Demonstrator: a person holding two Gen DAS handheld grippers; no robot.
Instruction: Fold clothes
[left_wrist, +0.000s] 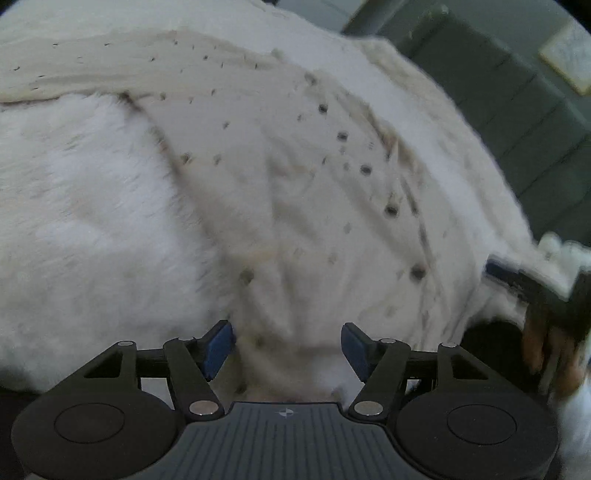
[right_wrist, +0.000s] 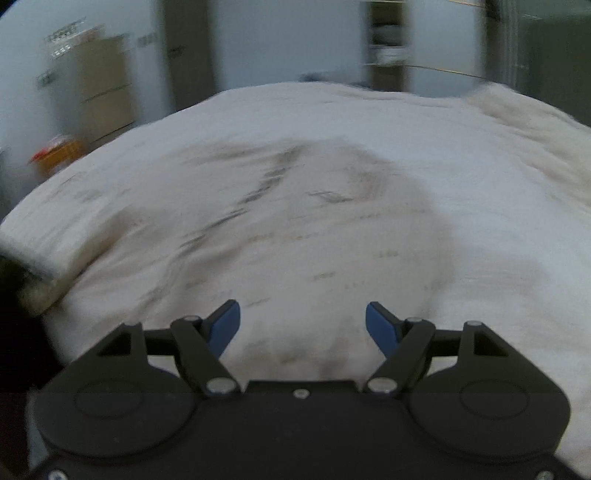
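Left wrist: left gripper (left_wrist: 288, 345) jaws open over spotted cream garment (left_wrist: 295, 192) | right gripper (right_wrist: 303, 326) jaws open, empty | garment lay spread; folding seemingly barely begun

a cream garment (left_wrist: 295, 177) dotted with small dark specks lies spread across a fluffy white blanket (left_wrist: 81, 229), its fabric gathering into folds toward the left gripper (left_wrist: 287, 347). the blue-padded fingers (left_wrist: 218, 349) stand apart, with a bunched ridge of the cloth lying between them. at the right edge, blurred, the right gripper (left_wrist: 532, 284) shows beside the garment's side. beyond the blanket, upper right, runs a dark green panelled surface (left_wrist: 517, 110).
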